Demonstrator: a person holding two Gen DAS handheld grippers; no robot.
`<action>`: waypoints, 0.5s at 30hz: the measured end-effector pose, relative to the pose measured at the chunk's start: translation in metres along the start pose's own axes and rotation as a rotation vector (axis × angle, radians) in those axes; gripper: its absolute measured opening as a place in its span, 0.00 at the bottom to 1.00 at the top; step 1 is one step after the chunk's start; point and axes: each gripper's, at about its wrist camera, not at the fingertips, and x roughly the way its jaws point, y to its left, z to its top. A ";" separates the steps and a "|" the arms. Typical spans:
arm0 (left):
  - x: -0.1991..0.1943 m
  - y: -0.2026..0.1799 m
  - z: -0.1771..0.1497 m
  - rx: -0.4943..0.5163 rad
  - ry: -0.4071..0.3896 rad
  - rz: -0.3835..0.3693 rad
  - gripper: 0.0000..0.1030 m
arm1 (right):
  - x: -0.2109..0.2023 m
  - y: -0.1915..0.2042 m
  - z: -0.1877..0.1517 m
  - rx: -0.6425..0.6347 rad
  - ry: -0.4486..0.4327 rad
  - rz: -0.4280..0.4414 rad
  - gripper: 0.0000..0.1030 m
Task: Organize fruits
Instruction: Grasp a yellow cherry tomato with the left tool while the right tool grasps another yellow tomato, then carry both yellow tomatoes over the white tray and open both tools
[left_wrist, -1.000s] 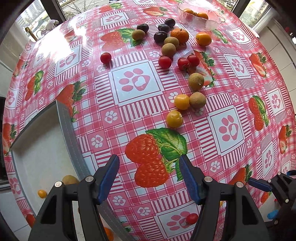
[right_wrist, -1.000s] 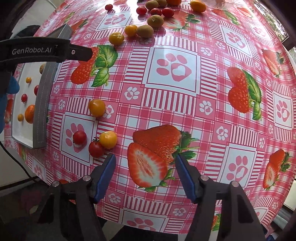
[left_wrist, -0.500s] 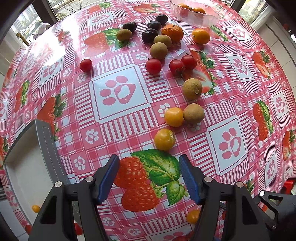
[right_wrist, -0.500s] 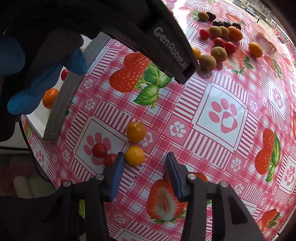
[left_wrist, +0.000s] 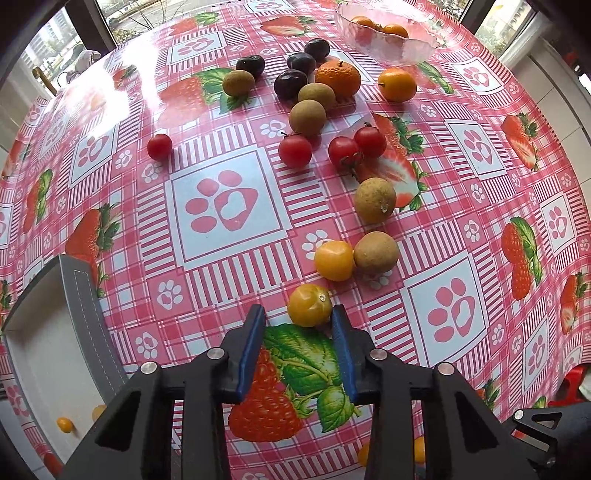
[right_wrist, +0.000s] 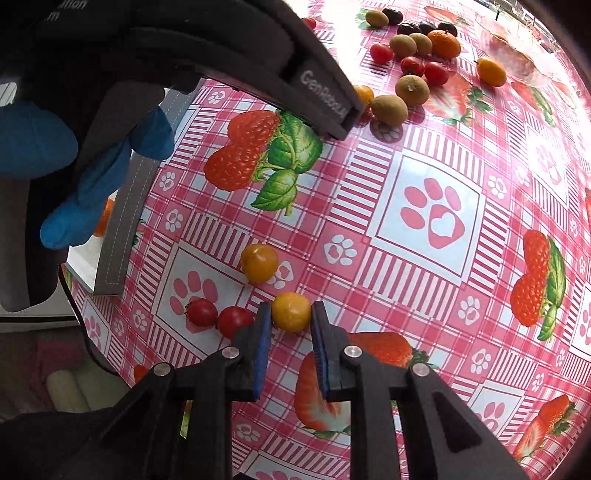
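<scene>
Since a second earlier, the left gripper (left_wrist: 298, 318) had dropped to a yellow cherry tomato (left_wrist: 309, 305) mid-table, its jaws closing without yet squeezing it. The right gripper (right_wrist: 291, 320) had narrowed from wide apart and clamped another yellow tomato (right_wrist: 291, 311) near the table's edge by the grey tray (right_wrist: 125, 206).

- In the right wrist view, the left gripper's body (right_wrist: 258, 74) and a blue-gloved hand (right_wrist: 92, 177) hide most of the white tray (right_wrist: 114, 221) at the left; an orange fruit (right_wrist: 104, 218) in it shows only as a sliver.
- The glass bowl (right_wrist: 509, 55) at the far right is washed out by glare.
- In the left wrist view, the tray (left_wrist: 55, 332) is cut off by the left edge.
- Small orange-yellow fruits (left_wrist: 419, 448) near the table's near edge sit partly behind the gripper's arms.
</scene>
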 end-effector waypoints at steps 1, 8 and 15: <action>-0.001 0.000 0.001 0.000 -0.001 -0.018 0.24 | -0.002 -0.005 0.000 0.015 0.000 0.003 0.22; -0.018 0.006 -0.002 -0.010 -0.024 -0.037 0.24 | -0.011 -0.047 -0.003 0.116 -0.004 0.026 0.22; -0.054 0.029 -0.023 -0.062 -0.067 -0.051 0.24 | -0.034 -0.059 -0.005 0.173 -0.013 0.041 0.22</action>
